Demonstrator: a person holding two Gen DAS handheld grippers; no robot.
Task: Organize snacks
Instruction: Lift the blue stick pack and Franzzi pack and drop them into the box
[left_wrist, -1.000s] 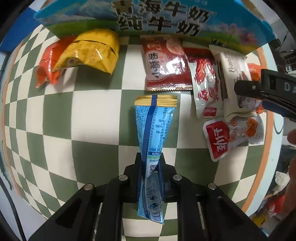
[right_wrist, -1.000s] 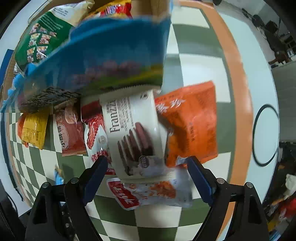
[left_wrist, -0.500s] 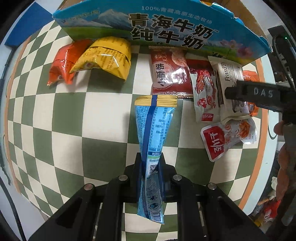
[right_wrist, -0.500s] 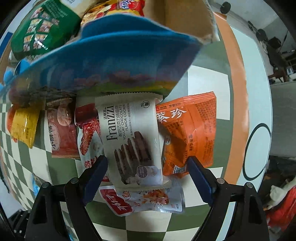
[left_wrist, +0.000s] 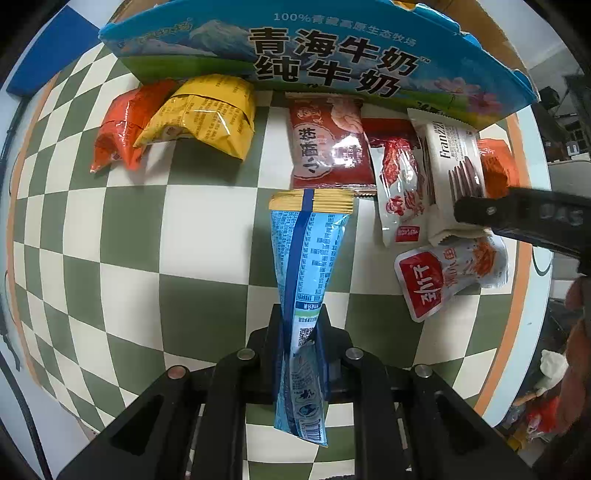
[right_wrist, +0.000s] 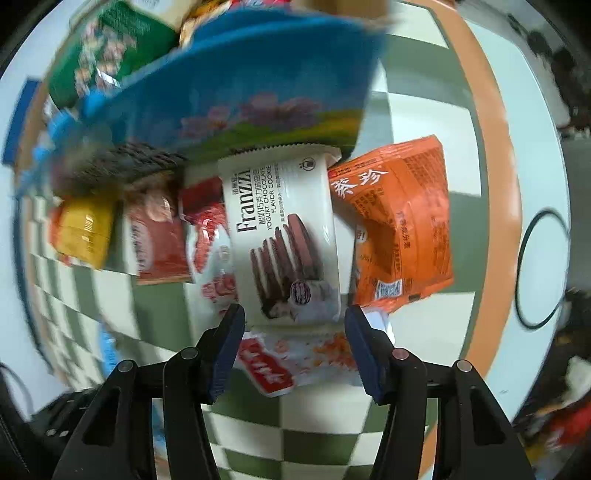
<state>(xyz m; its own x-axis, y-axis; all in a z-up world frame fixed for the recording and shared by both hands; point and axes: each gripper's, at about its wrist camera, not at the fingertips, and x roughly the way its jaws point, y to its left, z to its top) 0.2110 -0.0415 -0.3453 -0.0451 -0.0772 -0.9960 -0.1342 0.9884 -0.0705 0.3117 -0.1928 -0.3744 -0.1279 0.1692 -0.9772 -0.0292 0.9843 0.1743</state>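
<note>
My left gripper (left_wrist: 301, 332) is shut on a long light-blue snack packet (left_wrist: 308, 258), which hangs above the green-and-white checkered cloth (left_wrist: 110, 240). My right gripper (right_wrist: 293, 325) points down over a white Franzzi cookie packet (right_wrist: 280, 236). Its jaws are closing, with the packet's lower end between them, and a small gap still shows on each side. In the left wrist view one right finger (left_wrist: 480, 210) lies across the same Franzzi packet (left_wrist: 458, 166). An orange packet (right_wrist: 399, 229) and a white-and-red pouch (right_wrist: 288, 362) lie right beside it.
A blue milk carton box (left_wrist: 332, 62) stands at the far side, with a green bag (right_wrist: 107, 55) inside. Along its foot lie a yellow packet (left_wrist: 207, 114), an orange-red packet (left_wrist: 122, 125), a red packet (left_wrist: 325, 147) and a white-red pouch (left_wrist: 399, 192). A person's hand (left_wrist: 576, 332) shows at the right edge.
The right jaws have narrowed from wide apart to close on either side of the Franzzi packet. The left gripper keeps its hold on the blue packet and has hardly moved.
</note>
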